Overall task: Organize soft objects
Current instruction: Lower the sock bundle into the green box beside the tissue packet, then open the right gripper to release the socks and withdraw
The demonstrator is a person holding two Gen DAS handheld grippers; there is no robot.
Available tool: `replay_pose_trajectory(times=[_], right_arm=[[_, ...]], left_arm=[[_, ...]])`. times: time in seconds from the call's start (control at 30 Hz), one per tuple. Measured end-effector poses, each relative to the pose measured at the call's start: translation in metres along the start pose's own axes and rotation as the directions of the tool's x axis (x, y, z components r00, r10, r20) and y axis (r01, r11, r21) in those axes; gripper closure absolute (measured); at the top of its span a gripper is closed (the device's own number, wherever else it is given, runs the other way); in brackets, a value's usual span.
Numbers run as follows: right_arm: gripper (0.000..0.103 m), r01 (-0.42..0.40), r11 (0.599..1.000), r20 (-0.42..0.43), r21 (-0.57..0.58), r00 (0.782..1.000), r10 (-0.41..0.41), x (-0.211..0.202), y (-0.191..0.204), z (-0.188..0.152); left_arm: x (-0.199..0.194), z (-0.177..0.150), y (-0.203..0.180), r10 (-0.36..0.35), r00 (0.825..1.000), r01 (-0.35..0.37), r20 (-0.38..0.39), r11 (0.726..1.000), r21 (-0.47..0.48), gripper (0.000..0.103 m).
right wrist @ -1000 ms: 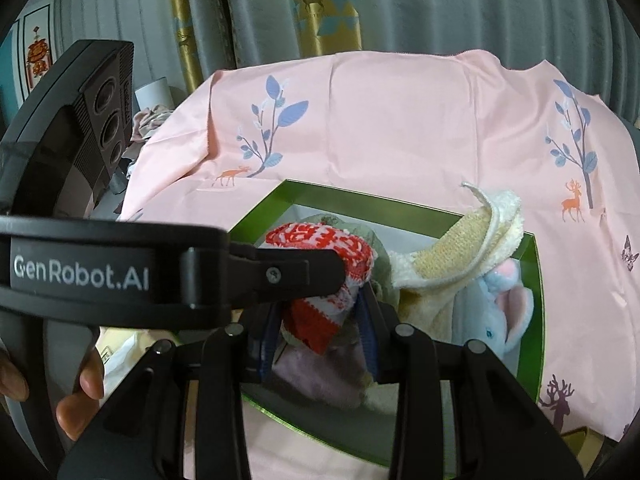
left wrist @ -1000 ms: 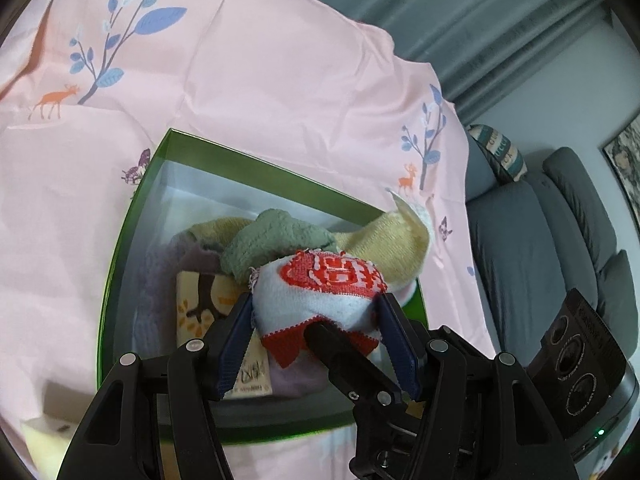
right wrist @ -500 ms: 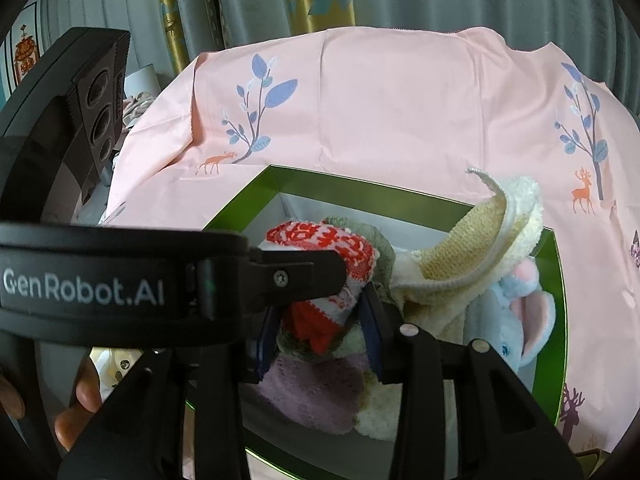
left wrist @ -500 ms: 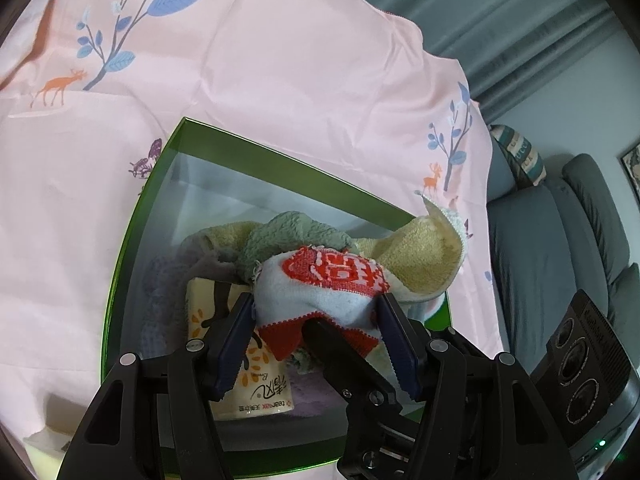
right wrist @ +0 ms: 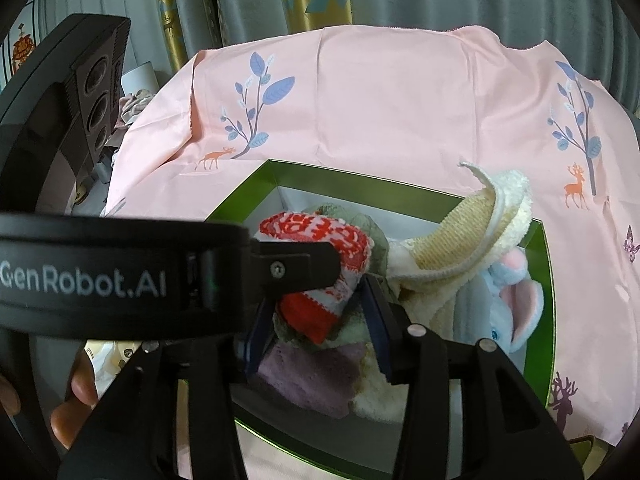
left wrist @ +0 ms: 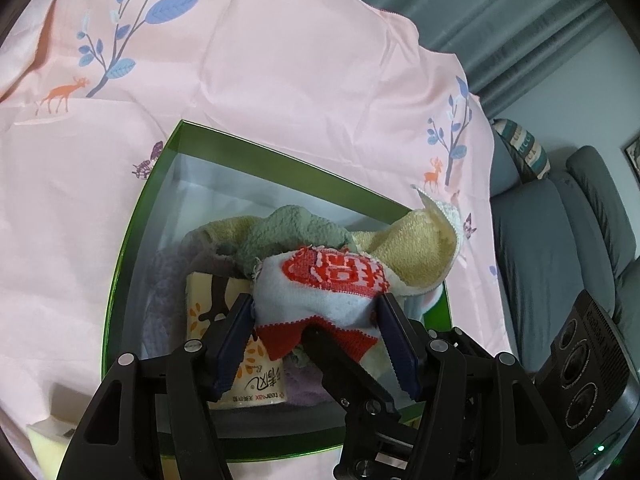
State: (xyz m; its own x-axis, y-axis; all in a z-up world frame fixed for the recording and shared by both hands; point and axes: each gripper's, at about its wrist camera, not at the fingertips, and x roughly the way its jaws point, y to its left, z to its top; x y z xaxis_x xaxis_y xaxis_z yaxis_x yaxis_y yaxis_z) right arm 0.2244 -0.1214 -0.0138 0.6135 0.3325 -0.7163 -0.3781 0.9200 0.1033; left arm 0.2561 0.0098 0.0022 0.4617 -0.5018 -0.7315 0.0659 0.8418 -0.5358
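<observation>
- The red-and-white knitted cloth (left wrist: 326, 288) sits bunched between my two grippers, held just above the pile inside the green box (left wrist: 132, 264).
- My left gripper (left wrist: 316, 312) has its blue pads pressed against both sides of the cloth, so it is clamped on it.
- My right gripper (right wrist: 320, 308) comes in across the left one; its fingers flank the red lower edge of the same cloth (right wrist: 320, 264), but the left gripper's body covers the contact, so I cannot tell whether it is closed on the cloth.
- Under the cloth I see a grey-green towel (left wrist: 288, 232) and a purple towel (right wrist: 312, 376) lying in the box.
- A yellow towel (left wrist: 420, 244) drapes over the box's right rim, one corner sticking up.
- Just beside the yellow towel, a pale blue plush toy (right wrist: 508, 300) with pink ears lies inside the box.
- A tissue pack (left wrist: 240, 364) with printed lettering stands against the left side of the pile.
- The box rests on a pink sheet (left wrist: 280, 80) printed with deer and leafy branches, covering the bench.
- A grey sofa (left wrist: 560, 248) stands off to the right.
</observation>
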Motion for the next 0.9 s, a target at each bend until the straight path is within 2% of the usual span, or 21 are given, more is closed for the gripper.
replay_pose_trajectory(times=[0.27, 0.33, 0.43, 0.9], right_arm=[[0.058, 0.005, 1.0, -0.002, 0.006, 1.0, -0.005, 0.0, -0.001, 0.0], [0.054, 0.011, 1.0, -0.003, 0.011, 1.0, -0.011, -0.001, -0.001, 0.0], [0.049, 0.018, 1.0, -0.002, 0.023, 1.0, -0.018, -0.004, -0.004, -0.001], [0.023, 0.065, 0.996, -0.001, 0.062, 0.998, -0.065, -0.017, -0.015, -0.005]], left_arm=[[0.0, -0.001, -0.002, 0.032, 0.999, -0.032, -0.004, 0.999, 0.009, 0.04], [-0.001, -0.002, -0.002, 0.04, 0.999, -0.04, -0.005, 0.999, 0.01, 0.037], [-0.002, -0.002, -0.004, 0.077, 0.997, -0.076, -0.005, 0.997, 0.023, 0.025], [-0.013, -0.007, 0.001, 0.134, 0.991, -0.134, -0.005, 0.991, 0.02, 0.021]])
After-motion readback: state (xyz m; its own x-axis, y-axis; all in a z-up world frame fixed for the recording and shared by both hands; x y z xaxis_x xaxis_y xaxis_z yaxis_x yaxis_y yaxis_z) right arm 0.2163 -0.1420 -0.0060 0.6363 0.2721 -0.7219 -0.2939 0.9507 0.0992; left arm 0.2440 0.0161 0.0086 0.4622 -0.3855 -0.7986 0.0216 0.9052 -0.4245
